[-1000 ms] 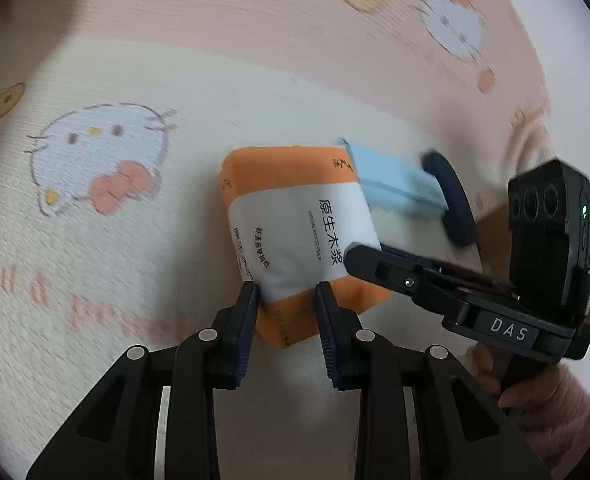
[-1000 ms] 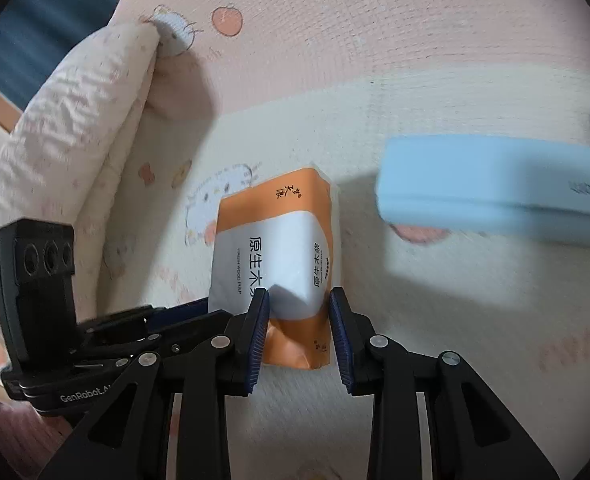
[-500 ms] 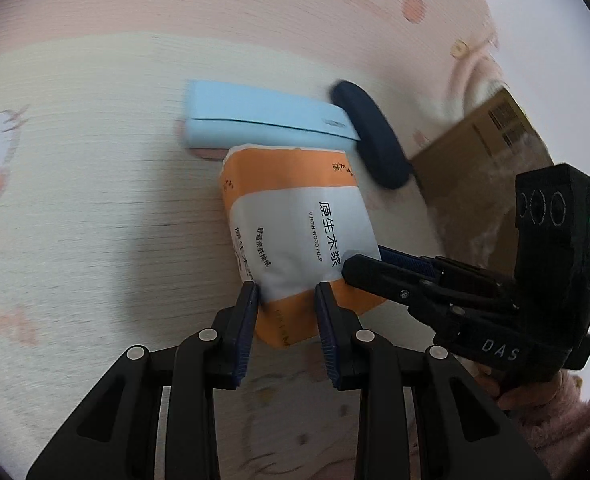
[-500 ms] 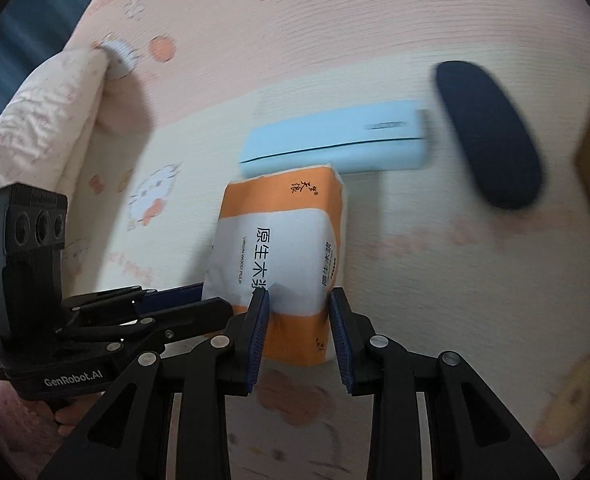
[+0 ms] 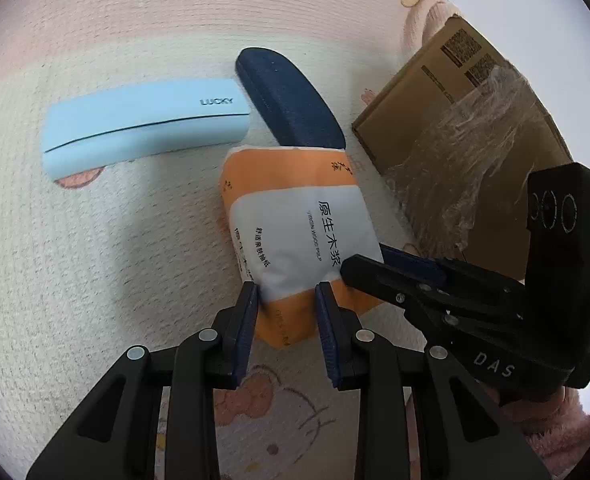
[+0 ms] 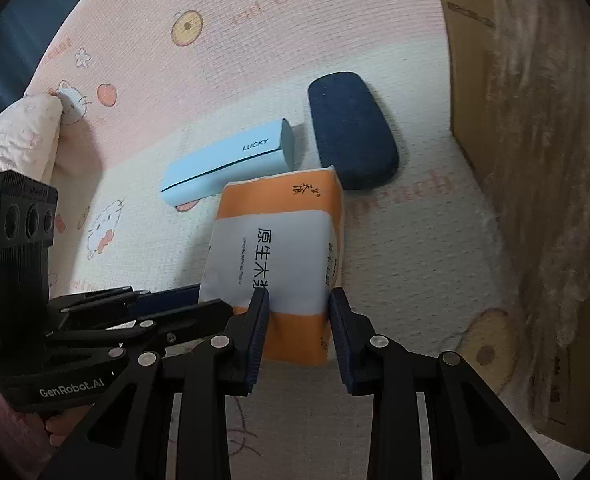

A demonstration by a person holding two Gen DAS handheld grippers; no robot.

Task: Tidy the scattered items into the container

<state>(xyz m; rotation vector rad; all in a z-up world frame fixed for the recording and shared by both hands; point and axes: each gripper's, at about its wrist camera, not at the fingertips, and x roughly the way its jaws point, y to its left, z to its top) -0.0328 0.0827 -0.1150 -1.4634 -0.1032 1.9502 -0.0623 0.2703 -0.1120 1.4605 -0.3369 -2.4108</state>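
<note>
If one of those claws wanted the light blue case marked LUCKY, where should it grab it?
Probably across the middle of the light blue case, pinching its two long sides from above. It lies flat on the mat and is long and narrow, so only the short width would likely fit a claw. Its dark blue neighbour crowds the end marked LUCKY.

The cardboard box (image 5: pixel 435 120) runs behind the right gripper (image 5: pixel 379 264) at 4 o'clock in the left wrist view, and its inside cannot be seen. In the right wrist view the box (image 6: pixel 535 200) is cut off by the frame at 3 o'clock and blurred under plastic wrap (image 6: pixel 551 128). The tissue pack (image 5: pixel 295 232) hides the near end of the dark blue case (image 5: pixel 291 100). The pack's small side print (image 6: pixel 331 260) is too small to read. The pillow (image 6: pixel 15 140) is cut off at 9 o'clock.
</note>
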